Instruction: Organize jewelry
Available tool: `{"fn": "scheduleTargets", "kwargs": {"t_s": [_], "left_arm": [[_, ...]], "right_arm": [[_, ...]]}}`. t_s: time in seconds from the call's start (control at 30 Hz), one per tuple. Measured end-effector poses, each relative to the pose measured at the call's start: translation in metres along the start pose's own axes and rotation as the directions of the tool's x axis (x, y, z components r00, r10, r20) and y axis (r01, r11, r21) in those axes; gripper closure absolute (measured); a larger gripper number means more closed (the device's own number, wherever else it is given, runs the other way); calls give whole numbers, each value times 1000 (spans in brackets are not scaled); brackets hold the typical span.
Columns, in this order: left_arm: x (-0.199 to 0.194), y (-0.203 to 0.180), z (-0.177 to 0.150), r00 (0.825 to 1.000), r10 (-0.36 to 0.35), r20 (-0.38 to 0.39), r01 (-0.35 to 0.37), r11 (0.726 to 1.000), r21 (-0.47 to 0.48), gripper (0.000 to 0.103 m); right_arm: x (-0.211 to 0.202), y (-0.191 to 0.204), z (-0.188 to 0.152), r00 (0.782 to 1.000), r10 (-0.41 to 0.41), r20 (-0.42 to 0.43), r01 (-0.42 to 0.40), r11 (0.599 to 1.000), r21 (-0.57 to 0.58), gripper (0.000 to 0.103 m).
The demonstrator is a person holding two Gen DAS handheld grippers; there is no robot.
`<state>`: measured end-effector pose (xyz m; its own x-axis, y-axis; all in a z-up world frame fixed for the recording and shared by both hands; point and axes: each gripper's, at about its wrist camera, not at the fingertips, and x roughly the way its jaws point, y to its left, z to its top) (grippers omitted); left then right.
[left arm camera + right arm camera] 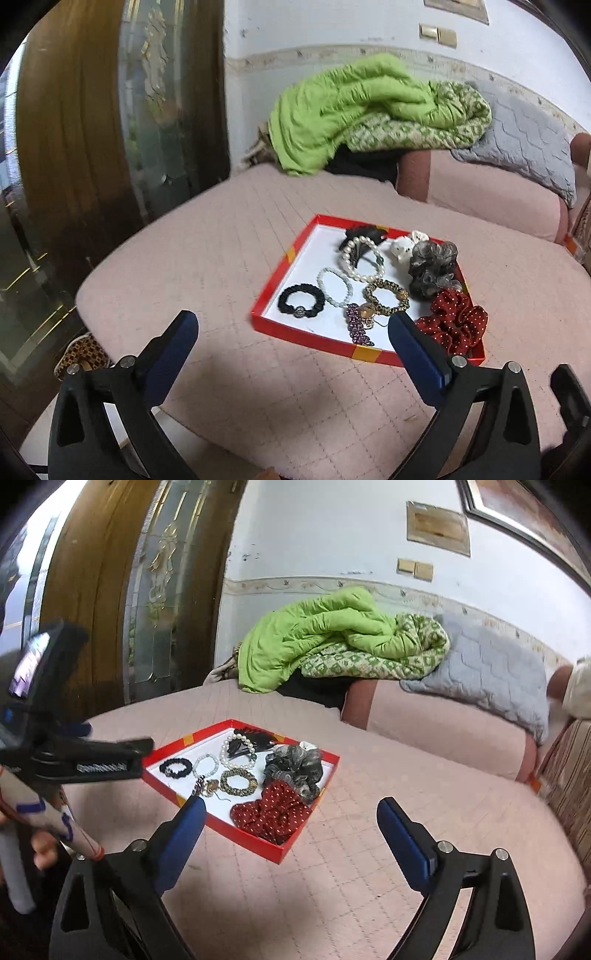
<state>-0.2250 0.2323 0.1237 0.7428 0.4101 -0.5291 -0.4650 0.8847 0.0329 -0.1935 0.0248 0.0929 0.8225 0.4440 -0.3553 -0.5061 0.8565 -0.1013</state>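
A shallow red tray (280, 266) (255, 843) with a white floor lies on the pink quilted bed. In it lie a black scrunchie (301, 300) (176, 767), a white bead bracelet (335, 287), a pearl bracelet (362, 260) (238, 753), a leopard-print band (386, 297) (239, 781), a purple beaded piece (357, 325), a grey scrunchie (434, 267) (295, 766), a red dotted scrunchie (456, 321) (275, 814) and a white clip (406, 245). My left gripper (293, 326) hangs open just short of the tray, nothing between its fingers. My right gripper (291, 816) is open too, to the tray's right.
A green quilt (354, 107) (314, 638) and a grey pad (524, 136) are heaped at the bed's head by the wall. A wooden door with glass (110, 129) stands on the left. The other gripper's body (74, 753) and a hand (44, 849) show at left.
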Motion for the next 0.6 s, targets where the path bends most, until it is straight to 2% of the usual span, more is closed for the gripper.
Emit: {"fn": "scheduleTargets", "kwargs": {"t_s": [0.2,0.33,0.47,0.6], "left_arm": [[-13,10,-7,998,53,19,-51,997,-63,1],[-15,1,-7,994,99,45,-98,995,-22,1],[-16,-9,-9,993,95,65,-96,995,15,1],[-13,-8,-9,992,108,58,-108,994,5,1]], "right_arm": [[14,-12,-4,997,17,-70,-13,998,57,6],[21,-19,-7,995,25,-96,-15,995,102,6],[25,-23,-8,992,47,-115,-31,990,138,6],[26,-28,-9,992,60,-114,-40,985,169,6]]}}
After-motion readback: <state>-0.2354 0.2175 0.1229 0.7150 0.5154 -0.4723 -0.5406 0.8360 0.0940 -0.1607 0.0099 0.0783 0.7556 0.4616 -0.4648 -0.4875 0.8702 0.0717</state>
